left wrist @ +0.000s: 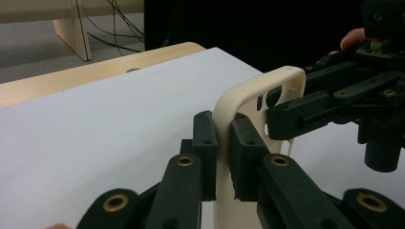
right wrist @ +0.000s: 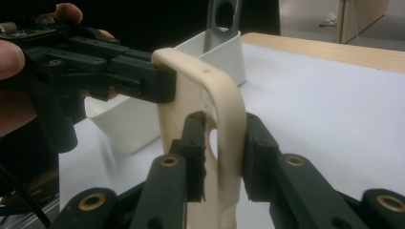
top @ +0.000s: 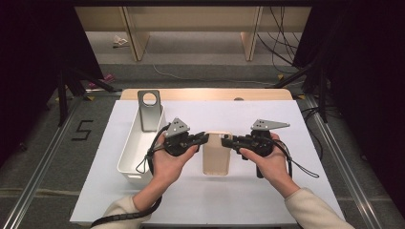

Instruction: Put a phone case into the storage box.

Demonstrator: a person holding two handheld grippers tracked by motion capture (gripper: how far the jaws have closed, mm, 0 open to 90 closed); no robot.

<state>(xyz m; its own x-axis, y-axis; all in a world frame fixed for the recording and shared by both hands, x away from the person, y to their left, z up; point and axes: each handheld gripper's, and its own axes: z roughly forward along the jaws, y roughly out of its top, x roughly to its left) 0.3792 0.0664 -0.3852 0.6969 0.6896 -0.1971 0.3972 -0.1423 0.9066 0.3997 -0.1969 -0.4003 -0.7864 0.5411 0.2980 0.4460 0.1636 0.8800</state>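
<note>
A cream phone case point(top: 217, 160) is held over the white table top between both grippers. My left gripper point(top: 206, 138) comes in from the left and is shut on the case's left rim; in the left gripper view its pads point(left wrist: 205, 138) press on that cream rim point(left wrist: 224, 109) from both sides. My right gripper point(top: 225, 140) comes in from the right, with its jaws around the opposite rim point(right wrist: 231, 114) by the camera cut-out and its pads point(right wrist: 255, 148) against it. Each gripper view also has the other gripper across the case point(left wrist: 305, 112) point(right wrist: 143, 78).
A white bin point(top: 136, 148) stands at the left of the table, just beyond my left hand. A grey metal plate with a round hole point(top: 149, 109) leans up at its far end. White sheet point(top: 267, 200) covers the table, whose wooden edge point(top: 205, 94) lies at the back.
</note>
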